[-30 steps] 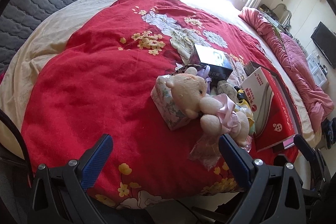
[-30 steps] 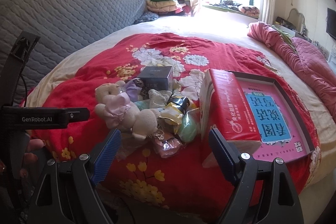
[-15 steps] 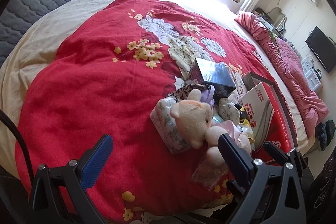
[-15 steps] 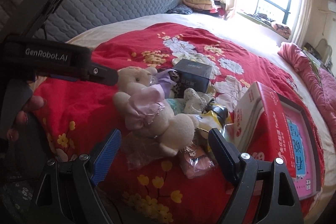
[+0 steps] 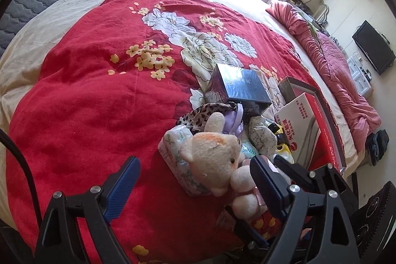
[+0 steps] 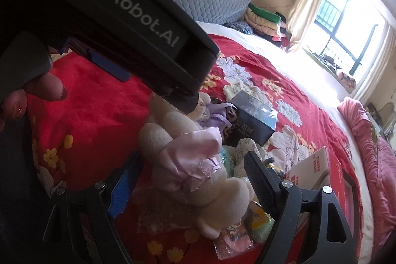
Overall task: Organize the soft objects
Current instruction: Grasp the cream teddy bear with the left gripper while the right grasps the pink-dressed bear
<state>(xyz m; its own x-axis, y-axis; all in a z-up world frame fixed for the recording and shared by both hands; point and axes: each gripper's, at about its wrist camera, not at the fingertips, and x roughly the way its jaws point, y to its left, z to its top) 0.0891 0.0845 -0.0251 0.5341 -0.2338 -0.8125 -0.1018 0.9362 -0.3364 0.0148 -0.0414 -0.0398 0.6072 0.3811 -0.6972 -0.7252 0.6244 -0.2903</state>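
Both grippers closing, pads not yet pressing: right gripper (image 6: 190, 189) straddles plush bear (image 6: 198, 165) on red quilt (image 5: 99, 103); left gripper (image 5: 195, 187), marked "GenRobot.AI", reaches bear's head from 10 o'clock.

We see a fuzzy plush bear (image 5: 217, 162) with a shiny satin bow (image 6: 190, 155), beside the bear a crinkly plastic-wrapped tissue pack (image 5: 175, 155), behind the bear a glossy dark box (image 5: 240, 87), under the bear a soft matt red quilt (image 5: 94, 95).
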